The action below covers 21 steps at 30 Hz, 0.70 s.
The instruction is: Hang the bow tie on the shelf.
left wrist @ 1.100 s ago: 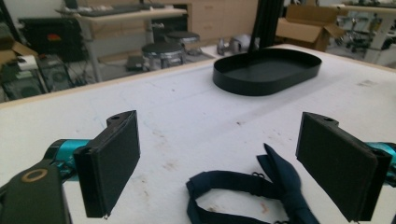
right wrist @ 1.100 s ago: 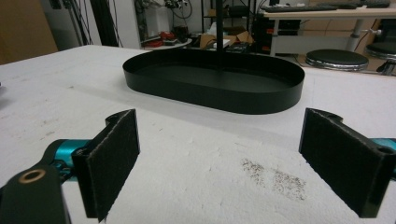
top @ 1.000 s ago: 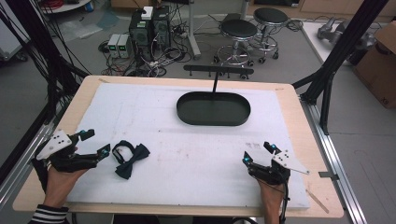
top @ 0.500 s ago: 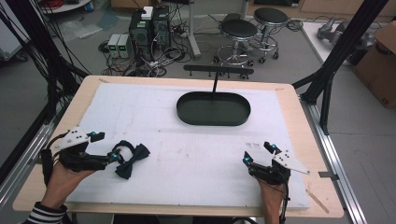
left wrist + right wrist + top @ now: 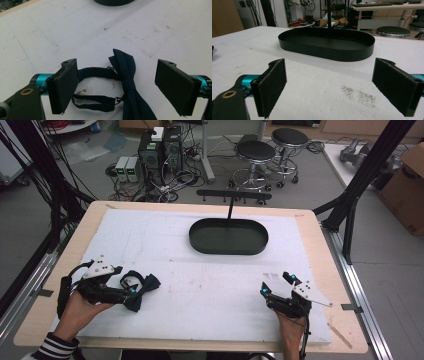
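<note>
One dark blue cloth bow tie (image 5: 126, 82) with thin strap, at near left, between wide, slightly closing jaws of left gripper (image 5: 120, 87), untouched. One black oval tray (image 5: 228, 236) far. Right gripper (image 5: 337, 87): wide, empty.

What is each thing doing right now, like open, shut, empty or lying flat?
Left gripper: open, jaws just been closing a little, either side of the bow tie, not pressing it.
Right gripper: open, nothing between its jaws.
Bow tie: lying flat on the table, strap looped and hooked to it.
Tray: empty, an upright post at its back.
</note>
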{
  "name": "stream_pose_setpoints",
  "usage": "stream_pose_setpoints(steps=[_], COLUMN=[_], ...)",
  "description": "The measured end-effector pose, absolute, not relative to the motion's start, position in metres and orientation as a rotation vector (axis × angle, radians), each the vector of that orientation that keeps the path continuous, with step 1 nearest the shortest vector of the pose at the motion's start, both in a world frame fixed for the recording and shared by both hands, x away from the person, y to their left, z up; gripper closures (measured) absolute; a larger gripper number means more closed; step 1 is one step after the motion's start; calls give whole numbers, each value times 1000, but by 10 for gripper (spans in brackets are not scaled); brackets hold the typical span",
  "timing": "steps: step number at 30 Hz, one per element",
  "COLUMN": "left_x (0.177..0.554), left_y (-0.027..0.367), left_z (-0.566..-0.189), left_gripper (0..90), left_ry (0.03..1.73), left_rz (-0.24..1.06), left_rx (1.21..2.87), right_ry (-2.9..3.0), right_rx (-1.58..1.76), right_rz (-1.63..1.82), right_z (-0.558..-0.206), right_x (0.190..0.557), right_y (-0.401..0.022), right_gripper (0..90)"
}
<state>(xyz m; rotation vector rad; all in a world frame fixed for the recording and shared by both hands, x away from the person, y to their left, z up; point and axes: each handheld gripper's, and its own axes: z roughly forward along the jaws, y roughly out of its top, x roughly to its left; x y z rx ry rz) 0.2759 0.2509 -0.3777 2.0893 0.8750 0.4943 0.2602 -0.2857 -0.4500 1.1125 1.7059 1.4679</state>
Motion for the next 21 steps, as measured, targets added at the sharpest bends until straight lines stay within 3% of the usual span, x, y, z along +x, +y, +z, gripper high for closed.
stream_pose_setpoints(steps=[21], left_x=[289], left_y=[236], left_z=[-405], left_gripper=[330], left_ry=[939], left_rz=[317], left_rx=[2253], right_ry=[1698], right_rx=[1120], right_rz=[1480], right_z=[-450], right_x=[260], right_y=[-287], right_gripper=[113])
